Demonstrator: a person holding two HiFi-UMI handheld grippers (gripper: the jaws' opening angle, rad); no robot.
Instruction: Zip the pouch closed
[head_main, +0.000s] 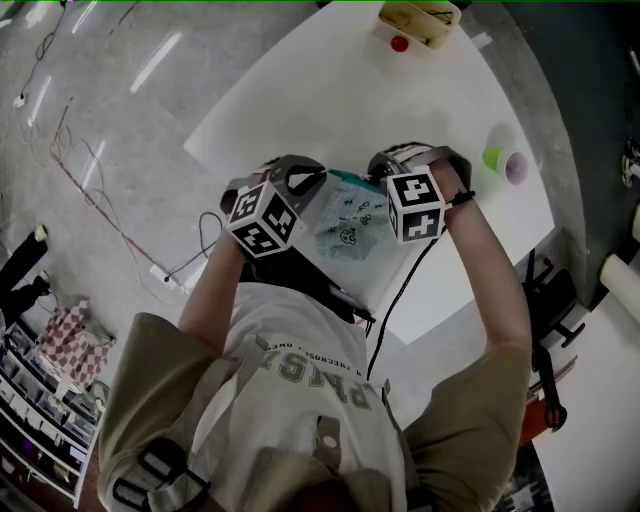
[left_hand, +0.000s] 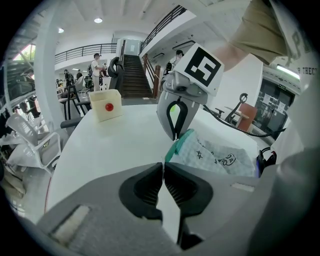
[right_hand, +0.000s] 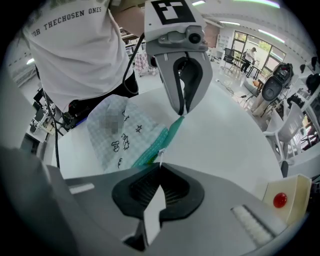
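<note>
While the pouch (head_main: 350, 228) lies by the worktop's (head_main: 330, 100) edge nearest the person (head_main: 300, 385), the left tongs (left_hand: 163, 167) pinch its green zipper end (right_hand: 176, 125) and the right tongs (right_hand: 160, 168) pinch the zipper pull (right_hand: 160, 160).

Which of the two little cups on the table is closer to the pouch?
The green cup: it sits on the pouch's side of the pink cup, which is nearer the table's edge.

Pouch (head_main: 350, 225) sides hidden under left gripper (head_main: 322, 180), right gripper (head_main: 375, 172) (head view); box (head_main: 418, 22) cut by top edge
</note>
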